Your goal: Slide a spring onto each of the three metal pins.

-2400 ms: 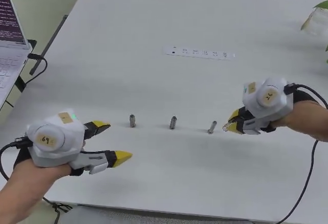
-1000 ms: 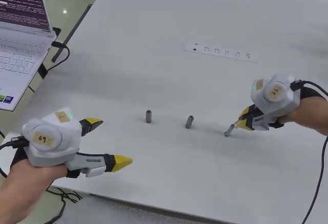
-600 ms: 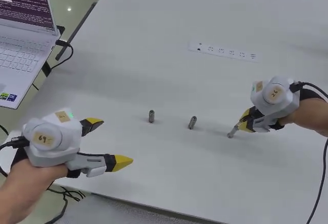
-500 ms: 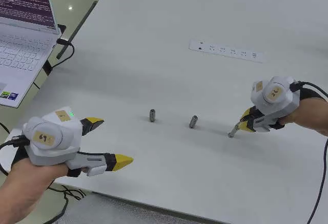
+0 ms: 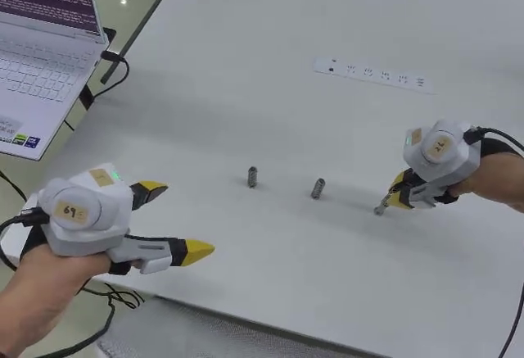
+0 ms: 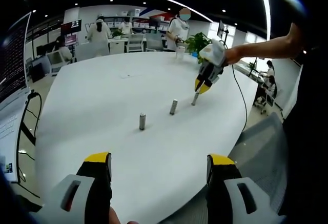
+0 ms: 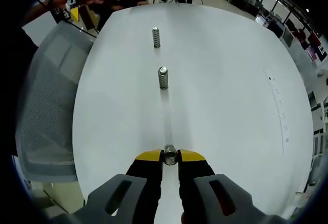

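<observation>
White surface (image 5: pixel 246 88), right hand-held gripper (image 5: pixel 391 201) tight on a spring (image 7: pixel 170 155) at 3 o'clock of two spring-clad pins (image 5: pixel 318 188), left hand-held gripper (image 5: pixel 176 220) wide open, empty.

An open laptop (image 5: pixel 41 71) sits beside the white table (image 5: pixel 246 88), which bears a white power strip (image 5: pixel 372 75).

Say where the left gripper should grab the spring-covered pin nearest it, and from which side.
Likely mid-height across the coiled shaft of the pin, jaws level, approaching from the left gripper's own side. It stands upright and slim with bare table there; the middle pin stands on its other side.
</observation>
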